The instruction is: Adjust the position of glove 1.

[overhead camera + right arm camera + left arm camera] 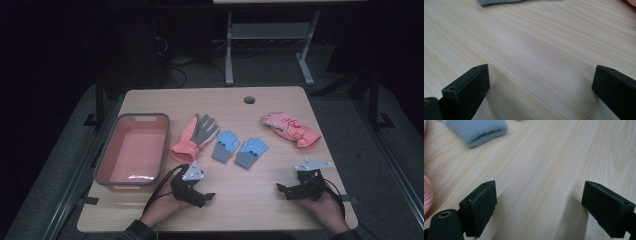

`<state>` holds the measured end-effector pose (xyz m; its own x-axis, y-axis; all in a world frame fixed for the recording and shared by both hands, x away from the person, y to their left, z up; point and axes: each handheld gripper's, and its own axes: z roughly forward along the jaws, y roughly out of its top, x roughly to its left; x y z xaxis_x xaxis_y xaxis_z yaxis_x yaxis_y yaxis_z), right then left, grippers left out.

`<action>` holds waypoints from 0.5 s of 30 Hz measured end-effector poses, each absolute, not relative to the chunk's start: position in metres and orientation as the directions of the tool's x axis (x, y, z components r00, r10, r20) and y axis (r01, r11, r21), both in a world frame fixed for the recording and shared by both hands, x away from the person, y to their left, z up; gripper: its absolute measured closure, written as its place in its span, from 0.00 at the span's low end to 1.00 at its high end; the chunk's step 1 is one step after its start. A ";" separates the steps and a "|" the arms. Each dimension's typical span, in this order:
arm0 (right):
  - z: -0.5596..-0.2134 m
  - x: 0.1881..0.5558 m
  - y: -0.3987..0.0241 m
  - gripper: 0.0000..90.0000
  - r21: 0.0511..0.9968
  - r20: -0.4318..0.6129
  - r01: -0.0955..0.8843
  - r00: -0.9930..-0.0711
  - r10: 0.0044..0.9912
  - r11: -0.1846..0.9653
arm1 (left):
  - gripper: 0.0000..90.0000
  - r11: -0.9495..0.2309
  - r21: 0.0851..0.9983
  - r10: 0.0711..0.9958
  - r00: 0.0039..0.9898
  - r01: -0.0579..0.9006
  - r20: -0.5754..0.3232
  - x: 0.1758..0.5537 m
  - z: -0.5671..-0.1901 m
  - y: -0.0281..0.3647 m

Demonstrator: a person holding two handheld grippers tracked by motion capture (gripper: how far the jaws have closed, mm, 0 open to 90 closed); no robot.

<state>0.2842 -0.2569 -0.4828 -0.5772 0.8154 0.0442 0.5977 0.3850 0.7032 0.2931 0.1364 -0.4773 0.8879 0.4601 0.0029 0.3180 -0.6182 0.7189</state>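
Four gloves lie on the wooden table (250, 200). An orange glove with a grey palm (194, 136) is left of centre, two small blue gloves (226, 145) (251, 152) lie side by side in the middle, and a pink glove (291, 129) sits at the right. My left gripper (205, 197) rests low near the front edge, below the orange glove, open with only bare wood between its jaws (540, 185). One blue glove's cuff (477, 130) lies ahead of it. My right gripper (282, 190) rests at the front right, also open over bare wood (541, 68).
A pink bin with a grey rim (131, 150) stands at the table's left side, nothing visible inside. A round cable hole (249, 99) is at the far edge. Behind the table are a desk frame (270, 45) and dark floor.
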 end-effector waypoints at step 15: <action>-0.474 0.281 -0.257 0.42 0.707 0.016 0.579 -0.587 0.810 0.406 | 0.14 -0.614 0.722 0.456 0.890 0.319 -0.005 0.292 -0.477 0.142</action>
